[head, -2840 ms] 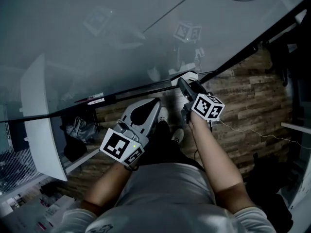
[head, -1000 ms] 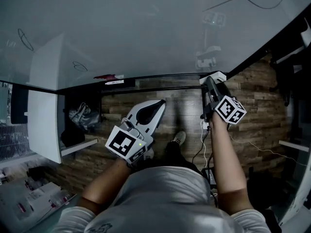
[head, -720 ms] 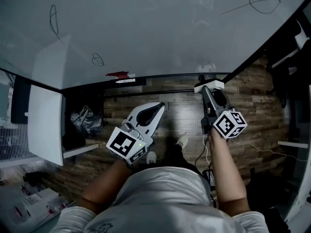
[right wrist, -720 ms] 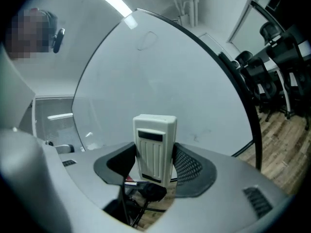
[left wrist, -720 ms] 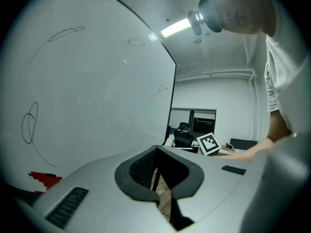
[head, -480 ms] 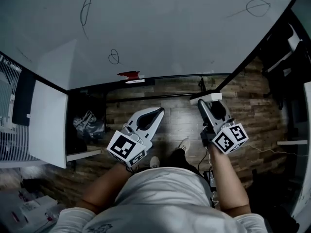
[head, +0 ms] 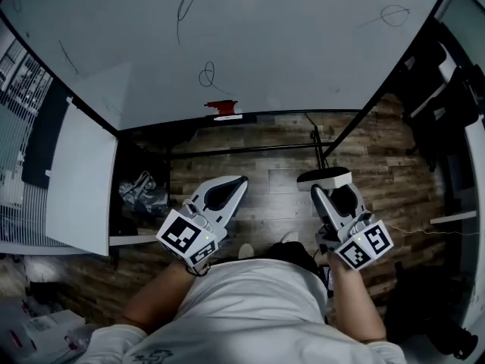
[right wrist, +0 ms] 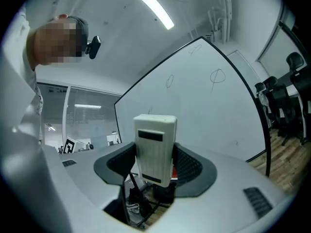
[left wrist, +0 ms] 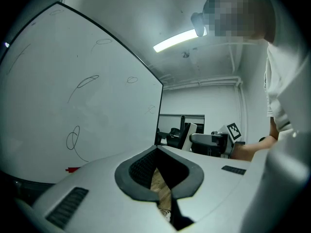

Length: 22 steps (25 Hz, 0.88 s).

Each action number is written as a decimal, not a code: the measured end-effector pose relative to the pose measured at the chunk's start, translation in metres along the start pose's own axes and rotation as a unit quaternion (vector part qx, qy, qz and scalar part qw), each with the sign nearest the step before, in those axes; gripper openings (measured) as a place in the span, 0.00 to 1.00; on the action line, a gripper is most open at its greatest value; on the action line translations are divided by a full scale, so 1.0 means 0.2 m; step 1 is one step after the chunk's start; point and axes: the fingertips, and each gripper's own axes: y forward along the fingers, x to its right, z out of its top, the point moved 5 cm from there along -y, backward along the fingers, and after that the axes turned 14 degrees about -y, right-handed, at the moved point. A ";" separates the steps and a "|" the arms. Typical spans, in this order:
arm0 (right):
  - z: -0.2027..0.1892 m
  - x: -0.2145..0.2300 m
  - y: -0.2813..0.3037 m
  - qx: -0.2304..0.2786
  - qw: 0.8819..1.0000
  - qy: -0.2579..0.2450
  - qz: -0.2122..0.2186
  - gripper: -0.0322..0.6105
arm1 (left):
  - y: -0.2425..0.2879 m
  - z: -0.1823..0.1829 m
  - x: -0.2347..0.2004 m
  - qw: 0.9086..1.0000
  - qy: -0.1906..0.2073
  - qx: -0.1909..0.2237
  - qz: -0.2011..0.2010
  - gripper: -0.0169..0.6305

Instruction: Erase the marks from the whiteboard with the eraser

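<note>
The whiteboard (head: pixel 288 44) fills the top of the head view. It carries thin dark marks: a small loop (head: pixel 206 74), a long loop (head: pixel 188 2) and a circle (head: pixel 394 15). My right gripper (head: pixel 326 185) is shut on the white eraser (head: pixel 324 178), held over the wooden floor below the board and apart from it. In the right gripper view the eraser (right wrist: pixel 154 147) stands upright between the pads, with the whiteboard (right wrist: pixel 204 115) behind. My left gripper (head: pixel 242 180) is shut and holds nothing; the left gripper view shows its tips (left wrist: pixel 157 149) meeting beside the whiteboard (left wrist: pixel 58 96).
A red object (head: pixel 221 108) lies on the board's bottom ledge. A white panel (head: pixel 79 177) stands at the left, with a dark bag (head: pixel 140 196) on the floor beside it. Black chairs (head: pixel 436 89) crowd the right side. The board's black stand leg (head: pixel 318 139) crosses the floor.
The view has swung, so the board sits higher and more marks show. Both grippers have dropped lower and away from the board's bottom edge. The eraser stays in the right gripper.
</note>
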 end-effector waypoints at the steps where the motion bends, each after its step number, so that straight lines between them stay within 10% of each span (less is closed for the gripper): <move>1: 0.01 -0.03 -0.02 0.002 1.000 -0.002 0.003 0.43 | -0.04 0.01 0.01 1.000 0.001 0.001 0.003 0.04; 22: 0.15 -0.11 -0.89 0.000 0.998 -0.019 0.063 0.43 | -0.15 -0.41 0.90 0.999 -0.020 -0.008 0.028 0.04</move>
